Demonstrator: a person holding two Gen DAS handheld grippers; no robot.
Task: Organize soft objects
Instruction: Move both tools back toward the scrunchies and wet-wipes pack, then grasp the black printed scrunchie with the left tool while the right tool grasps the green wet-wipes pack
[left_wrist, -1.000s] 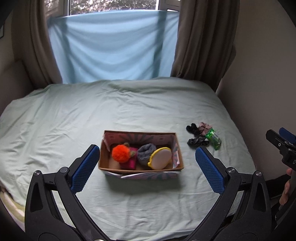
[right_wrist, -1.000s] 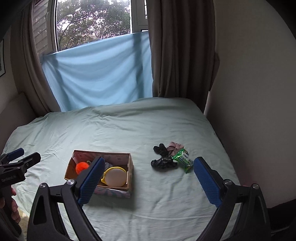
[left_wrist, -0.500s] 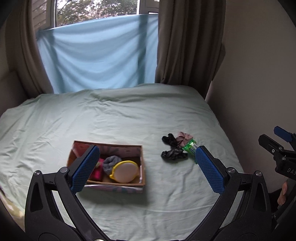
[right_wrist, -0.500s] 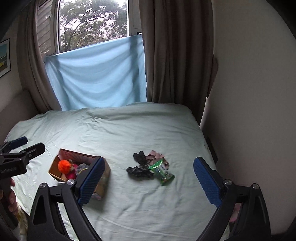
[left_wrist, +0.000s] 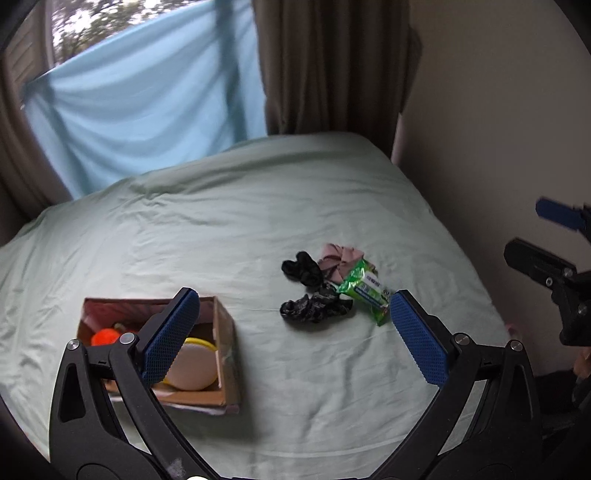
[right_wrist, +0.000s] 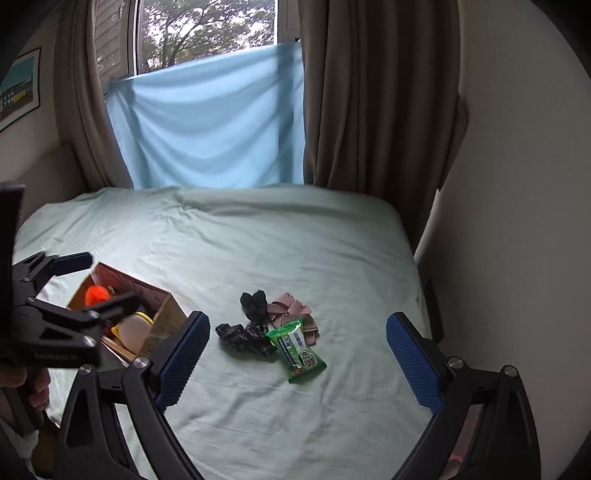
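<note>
Right claw (right_wrist: 297, 341) agape over pale-green bedsheet (right_wrist: 295, 240) — curtained window (right_wrist: 207, 33) behind.

1. One box (left_wrist: 225, 354), holding one orange pompom (left_wrist: 105, 336) and one yellow pouch (left_wrist: 192, 363).
2. Two black scrunchies (right_wrist: 253, 304), (right_wrist: 242, 338).
3. One pink scrunchie (right_wrist: 291, 312).
4. One green packet (right_wrist: 301, 349).
5. Two grippers (left_wrist: 291, 338), (right_wrist: 297, 363).

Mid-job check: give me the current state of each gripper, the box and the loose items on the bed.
left gripper: open, empty, above the bed.
right gripper: open, empty.
cardboard box: open-topped, holding an orange pom-pom and a yellow-rimmed round pouch.
black scrunchies: loose on the sheet, outside the box.
pink scrunchie: loose, beside them.
green packet: lying flat, sealed.
</note>
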